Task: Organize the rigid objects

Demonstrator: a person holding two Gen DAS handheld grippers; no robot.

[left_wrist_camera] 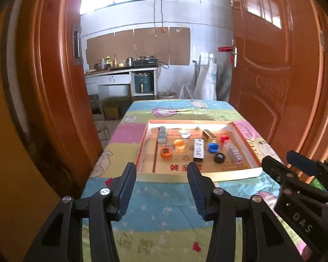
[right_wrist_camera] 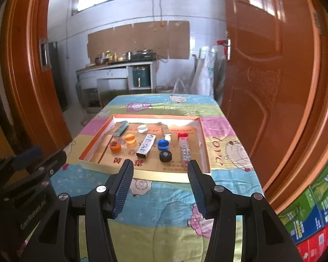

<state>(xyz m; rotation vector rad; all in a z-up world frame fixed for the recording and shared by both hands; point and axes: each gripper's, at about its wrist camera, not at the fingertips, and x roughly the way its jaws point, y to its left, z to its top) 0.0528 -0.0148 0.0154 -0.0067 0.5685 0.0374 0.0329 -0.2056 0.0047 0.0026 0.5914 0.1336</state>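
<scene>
Shallow box lid (right_wrist_camera: 204,148) holds caps, a white carton (right_wrist_camera: 146,145) and a bottle (right_wrist_camera: 184,146).

Left claw (left_wrist_camera: 161,170) and right claw (right_wrist_camera: 160,167) gape side by side, empty.

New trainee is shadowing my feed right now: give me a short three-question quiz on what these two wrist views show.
1. True or false: the left gripper and right gripper are both open and hold nothing.
2. Which item in the shallow orange-rimmed cardboard tray lies nearest its right wall? A) black round bottle cap B) clear plastic bottle with a red cap C) orange round bottle cap
3. Fill in: the white rectangular carton lies between the translucent orange ring cap and the ____ round bottle cap.

Key: 1 true; 2 B; 3 blue.
</scene>
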